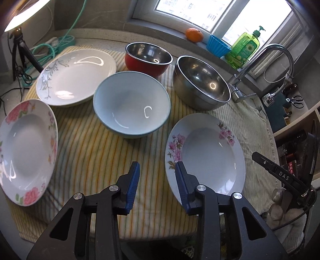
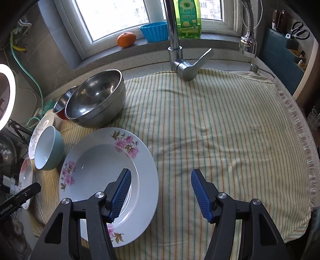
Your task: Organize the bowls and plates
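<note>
- The rose plate (image 1: 28,152) lies at the far left of the striped cloth (image 1: 96,152) that covers the desk, near its front edge.
- The leaf plate (image 1: 74,78) lies behind it, further back on the cloth.
- The blue bowl (image 1: 132,104) stands upright in the middle of the cloth, just beside the leaf plate.
- The red bowl (image 1: 148,57) stands behind the blue bowl, its inside shiny metal.
- The left tool (image 1: 158,176) hangs over the cloth with its blue pads apart and nothing between them; its right pad sits in front of the left rim of the pink-flower plate, and whether it touches the rim cannot be told.
- The steel bowl (image 1: 202,88) stands to the right of the red bowl, close to the tap (image 1: 260,66).
- The pink-flower plate (image 1: 206,154) lies flat in front of the steel bowl.
- The right tool (image 2: 161,188) straddles the plate's right rim, one pad over the plate's well and the other over bare cloth; its pads stand apart and press on nothing.
- An orange (image 2: 126,39), a blue cup (image 2: 154,32) and a green soap bottle (image 2: 187,18) stand on the window sill behind.
</note>
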The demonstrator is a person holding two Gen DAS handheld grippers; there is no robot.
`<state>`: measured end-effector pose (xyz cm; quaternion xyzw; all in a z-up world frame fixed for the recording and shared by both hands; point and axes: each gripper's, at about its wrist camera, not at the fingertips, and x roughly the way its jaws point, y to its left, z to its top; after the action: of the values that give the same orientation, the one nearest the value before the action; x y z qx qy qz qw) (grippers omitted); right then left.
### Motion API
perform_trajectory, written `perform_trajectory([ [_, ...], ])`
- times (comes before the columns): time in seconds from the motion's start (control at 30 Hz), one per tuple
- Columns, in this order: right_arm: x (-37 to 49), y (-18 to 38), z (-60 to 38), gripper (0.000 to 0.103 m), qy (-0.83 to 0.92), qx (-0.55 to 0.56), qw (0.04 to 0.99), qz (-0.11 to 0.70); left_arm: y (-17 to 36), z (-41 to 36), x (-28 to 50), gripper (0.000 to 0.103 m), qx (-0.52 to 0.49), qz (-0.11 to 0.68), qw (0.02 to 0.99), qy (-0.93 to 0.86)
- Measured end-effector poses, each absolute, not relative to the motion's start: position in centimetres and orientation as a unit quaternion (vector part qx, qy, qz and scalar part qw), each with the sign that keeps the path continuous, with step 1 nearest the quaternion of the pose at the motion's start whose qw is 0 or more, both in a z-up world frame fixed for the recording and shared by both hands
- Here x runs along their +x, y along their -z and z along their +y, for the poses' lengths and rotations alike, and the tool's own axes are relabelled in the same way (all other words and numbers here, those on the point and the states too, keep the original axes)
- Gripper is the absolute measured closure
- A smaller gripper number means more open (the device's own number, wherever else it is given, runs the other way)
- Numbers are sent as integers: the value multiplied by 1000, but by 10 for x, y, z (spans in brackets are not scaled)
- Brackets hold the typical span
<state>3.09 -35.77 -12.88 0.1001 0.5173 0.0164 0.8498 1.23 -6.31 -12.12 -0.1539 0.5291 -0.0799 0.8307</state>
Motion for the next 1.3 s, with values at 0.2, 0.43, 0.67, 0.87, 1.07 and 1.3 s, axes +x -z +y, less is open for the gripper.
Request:
perform_trajectory([
  [0.2, 39, 141, -366, 48, -30, 121, 836, 534, 135, -67, 15, 77, -183, 544, 814, 86],
  [0.43, 52, 153, -374, 58, -62, 158, 817, 550, 146, -67, 17, 77, -210, 555, 802, 77],
  [0.67, 60, 164, -375, 61, -77, 178, 805, 560, 154, -62, 22, 83, -228, 565, 790, 73],
  [0.87, 64, 171, -374, 67, -84, 187, 797, 567, 160, -65, 27, 83, -233, 573, 782, 79],
  [1.07, 69, 175, -372, 70, -90, 195, 792, 572, 164, -67, 31, 87, -235, 578, 776, 88],
  [1.3, 76, 176, -365, 80, -110, 200, 785, 576, 164, -69, 35, 91, -238, 582, 771, 100],
])
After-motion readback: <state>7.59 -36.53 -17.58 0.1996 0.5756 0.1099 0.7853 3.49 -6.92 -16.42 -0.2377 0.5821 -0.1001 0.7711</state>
